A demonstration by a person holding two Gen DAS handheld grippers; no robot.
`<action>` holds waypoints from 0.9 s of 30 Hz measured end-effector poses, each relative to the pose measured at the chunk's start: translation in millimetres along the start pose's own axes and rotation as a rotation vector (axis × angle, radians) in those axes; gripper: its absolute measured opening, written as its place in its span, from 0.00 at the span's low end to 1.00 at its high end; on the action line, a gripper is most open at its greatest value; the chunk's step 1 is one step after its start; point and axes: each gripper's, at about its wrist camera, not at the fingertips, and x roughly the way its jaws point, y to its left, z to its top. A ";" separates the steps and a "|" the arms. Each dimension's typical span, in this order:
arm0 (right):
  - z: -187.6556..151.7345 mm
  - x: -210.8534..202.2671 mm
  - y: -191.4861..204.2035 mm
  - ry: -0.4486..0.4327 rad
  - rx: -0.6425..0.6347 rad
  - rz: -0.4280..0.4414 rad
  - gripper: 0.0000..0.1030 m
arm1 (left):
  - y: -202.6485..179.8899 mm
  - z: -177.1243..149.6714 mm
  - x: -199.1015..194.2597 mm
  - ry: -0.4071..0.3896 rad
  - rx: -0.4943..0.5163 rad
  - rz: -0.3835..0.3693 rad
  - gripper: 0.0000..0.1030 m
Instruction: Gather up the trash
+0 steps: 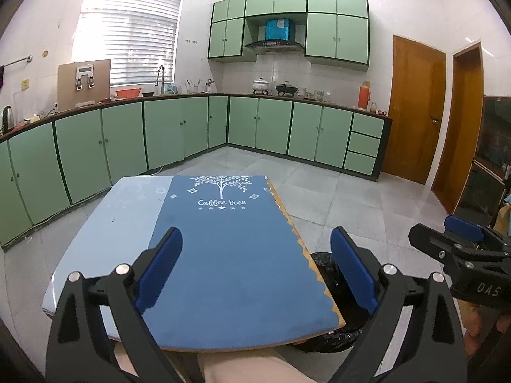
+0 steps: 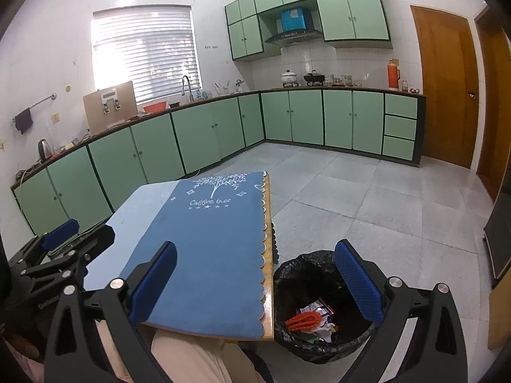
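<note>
While both grippers hover above the near end of the tabletop (image 1: 108, 223), nothing is held in either: the left gripper (image 1: 255, 268) has its jaws spread wide and released, and so does the right gripper (image 2: 255, 284). Between and ahead of the left jaws lies a blue mat (image 1: 230, 255) printed with a white tree and the words "Coffee tree"; its surface looks bare, with no litter visible on it. The trash (image 2: 311, 320) sits elsewhere: in the right wrist view it lies at the bottom of a bin lined with a black bag (image 2: 297, 274), on the floor just beside the tabletop's right edge, below and between the right jaws, nearer the right-hand one. An orange, comb-like piece and crumpled white and purple wrappers can be made out among it. Part of the bin liner (image 1: 322, 263) shows in the left wrist view, just inside the right-hand jaw there. A green-cupboard kitchen fills the background.

Judging by the bare mat, collection seems finished or nearly so. To close this step well, scan the pale uncovered strip left of the left jaws and the floor around the bin for stray bits. If any turns up, approach with jaws open, close gently, and release directly over the bag's mouth.
</note>
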 end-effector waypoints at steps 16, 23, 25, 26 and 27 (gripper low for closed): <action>-0.4 -1.2 3.1 -0.004 -0.011 0.006 0.94 | 2.4 -0.5 -3.9 -0.003 -0.003 0.016 0.90; -0.4 -1.2 3.0 -0.004 -0.013 0.007 0.94 | 2.5 0.3 -1.7 0.000 -0.002 0.017 0.90; -0.3 -1.3 3.4 -0.004 -0.011 0.007 0.94 | 2.7 0.5 -1.5 -0.001 -0.001 0.018 0.90; -0.4 -1.3 3.3 -0.005 -0.011 0.006 0.94 | 2.7 0.7 -1.9 -0.001 -0.001 0.018 0.90; -0.2 -1.2 3.4 -0.004 -0.011 0.006 0.94 | 2.7 0.7 -1.7 -0.002 -0.001 0.018 0.90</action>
